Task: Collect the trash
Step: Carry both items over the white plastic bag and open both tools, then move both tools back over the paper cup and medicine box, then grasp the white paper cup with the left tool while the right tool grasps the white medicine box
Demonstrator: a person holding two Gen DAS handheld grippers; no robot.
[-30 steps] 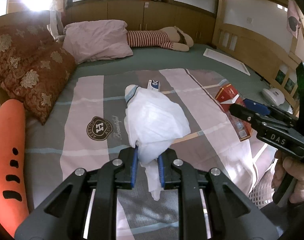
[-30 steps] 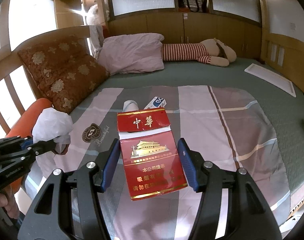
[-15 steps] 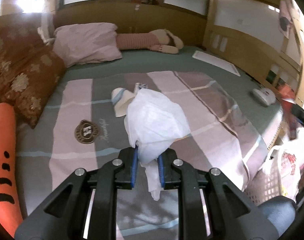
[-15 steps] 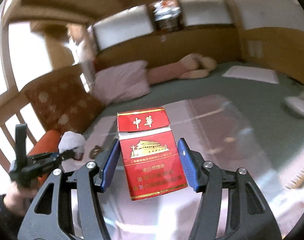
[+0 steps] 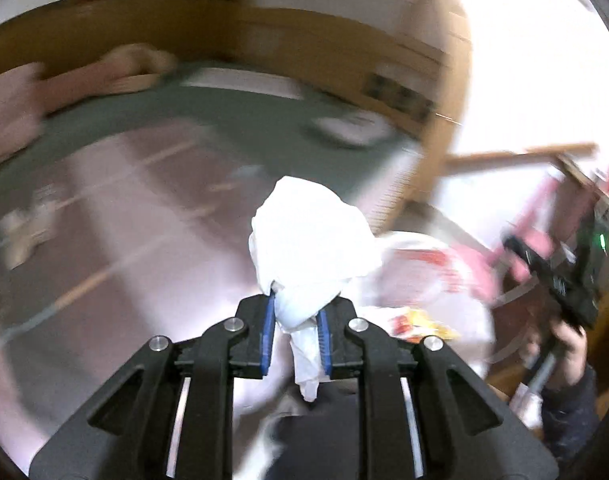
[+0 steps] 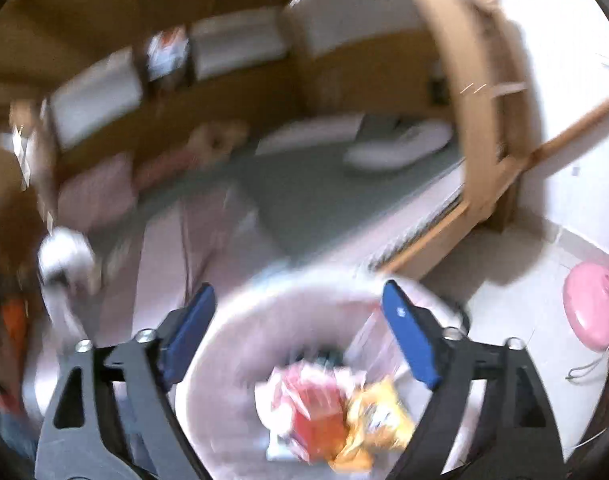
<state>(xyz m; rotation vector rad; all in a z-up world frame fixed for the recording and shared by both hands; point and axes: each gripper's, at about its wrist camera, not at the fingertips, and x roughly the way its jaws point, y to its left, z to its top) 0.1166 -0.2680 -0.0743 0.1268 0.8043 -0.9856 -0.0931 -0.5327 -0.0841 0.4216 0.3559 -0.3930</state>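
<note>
My left gripper [image 5: 294, 330] is shut on a crumpled white tissue wad [image 5: 310, 248] and holds it in the air beyond the bed's edge, near a white trash bag [image 5: 432, 280]. My right gripper [image 6: 300, 320] is open and empty, hovering over the open white trash bag [image 6: 232, 344]. Inside the bag lie a red cigarette pack [image 6: 316, 408] and a yellow wrapper [image 6: 380, 412]. The left gripper with the tissue [image 6: 64, 256] shows blurred at the left of the right wrist view. The right gripper [image 5: 552, 276] shows at the right of the left wrist view.
The bed with its striped cover [image 5: 124, 220] lies left and behind. A wooden bed post [image 6: 488, 128] stands close to the bag. A pink fan base [image 6: 592, 308] sits on the tiled floor at right. Both views are motion-blurred.
Both grippers swung right from the bed to the trash bag. The right gripper opened and let go of the red cigarette pack, which now lies in the bag. The left still holds the tissue.
</note>
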